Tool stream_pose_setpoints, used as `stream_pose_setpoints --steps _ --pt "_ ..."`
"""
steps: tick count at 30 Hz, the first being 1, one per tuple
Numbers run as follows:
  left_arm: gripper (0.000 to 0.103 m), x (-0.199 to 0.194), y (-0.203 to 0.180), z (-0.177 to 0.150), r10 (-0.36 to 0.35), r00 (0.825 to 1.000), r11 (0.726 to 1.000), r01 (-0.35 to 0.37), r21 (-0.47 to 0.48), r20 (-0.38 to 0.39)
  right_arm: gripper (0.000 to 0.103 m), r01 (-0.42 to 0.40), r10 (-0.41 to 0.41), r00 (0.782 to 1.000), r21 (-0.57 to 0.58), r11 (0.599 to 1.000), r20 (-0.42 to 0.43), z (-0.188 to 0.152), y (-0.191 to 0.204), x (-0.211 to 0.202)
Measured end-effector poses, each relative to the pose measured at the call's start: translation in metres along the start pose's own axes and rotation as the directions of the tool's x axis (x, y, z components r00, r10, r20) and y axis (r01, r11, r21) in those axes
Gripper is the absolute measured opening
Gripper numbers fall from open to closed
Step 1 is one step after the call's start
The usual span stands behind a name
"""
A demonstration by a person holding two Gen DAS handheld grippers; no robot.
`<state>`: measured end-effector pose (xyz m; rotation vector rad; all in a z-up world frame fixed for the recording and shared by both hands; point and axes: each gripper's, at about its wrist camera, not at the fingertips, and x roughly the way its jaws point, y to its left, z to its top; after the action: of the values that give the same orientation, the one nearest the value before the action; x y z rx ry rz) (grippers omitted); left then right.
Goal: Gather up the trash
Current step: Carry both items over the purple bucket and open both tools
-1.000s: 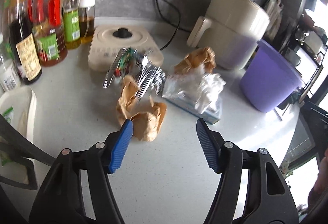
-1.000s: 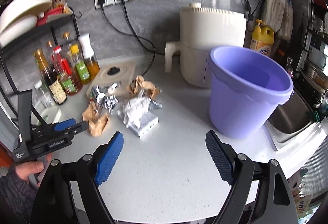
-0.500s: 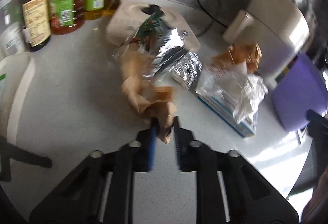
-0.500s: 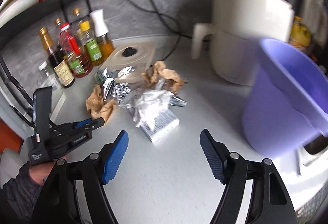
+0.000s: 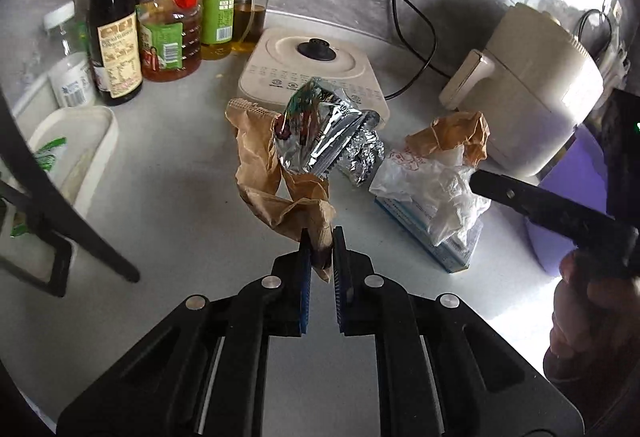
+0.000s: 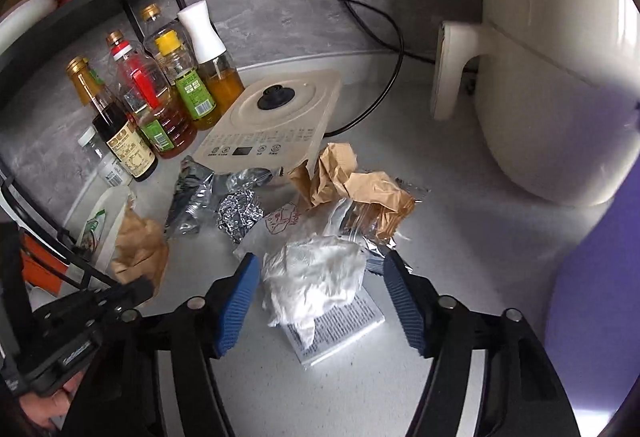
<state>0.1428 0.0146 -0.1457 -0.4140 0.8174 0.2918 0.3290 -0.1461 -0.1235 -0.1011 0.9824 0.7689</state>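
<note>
Two tools | left tool [image 5: 320, 253] pinches brown paper [image 5: 276, 177] | right tool [image 6: 320, 281] closing around tissue [image 6: 316, 277]

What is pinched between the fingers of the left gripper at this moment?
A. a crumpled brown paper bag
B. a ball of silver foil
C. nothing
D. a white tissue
A: the left gripper is shut on an end of the crumpled brown paper bag.

Crumpled matt brown paper [image 5: 276, 173], shiny creased foil wrapper [image 5: 316, 129], smooth speckled countertop [image 5: 168, 205].
</note>
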Motion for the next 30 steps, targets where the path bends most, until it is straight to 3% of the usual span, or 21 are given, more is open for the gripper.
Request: stream_pose_setpoints --steps 2,4,5,8,20,30 --pt "0.01 -0.004 -0.002 -0.002 0.016 1.0 1.0 -0.016 0.008 0.002 0.052 -0.014 0.014 1.0 0.008 1.0 -0.012 0.0 -0.004 0.004" --pt "0.01 -0.008 -0.002 -0.002 0.024 1.0 1.0 -0.024 0.003 0.006 0.032 -0.037 0.038 0.999 0.019 0.999 -0.018 0.0 -0.009 0.005" --pt "0.01 -0.01 -0.002 -0.001 0.029 1.0 1.0 -0.029 0.002 0.01 0.015 -0.043 0.044 0.999 0.021 0.999 -0.023 0.001 -0.01 0.005" --pt "0.01 -0.02 -0.006 0.003 0.033 0.999 0.999 -0.034 0.01 0.027 0.006 -0.059 0.059 0.998 0.012 0.998 0.005 0.002 -0.011 -0.008" --pt "0.01 -0.074 -0.039 0.033 -0.048 0.983 0.995 0.031 0.097 0.178 0.005 -0.127 0.131 0.976 -0.038 0.991 0.175 0.024 0.004 -0.088" --pt "0.01 -0.104 -0.061 0.063 -0.069 0.962 0.99 0.034 0.135 0.264 0.005 -0.134 0.139 0.925 -0.04 0.99 0.355 0.05 -0.011 -0.166"
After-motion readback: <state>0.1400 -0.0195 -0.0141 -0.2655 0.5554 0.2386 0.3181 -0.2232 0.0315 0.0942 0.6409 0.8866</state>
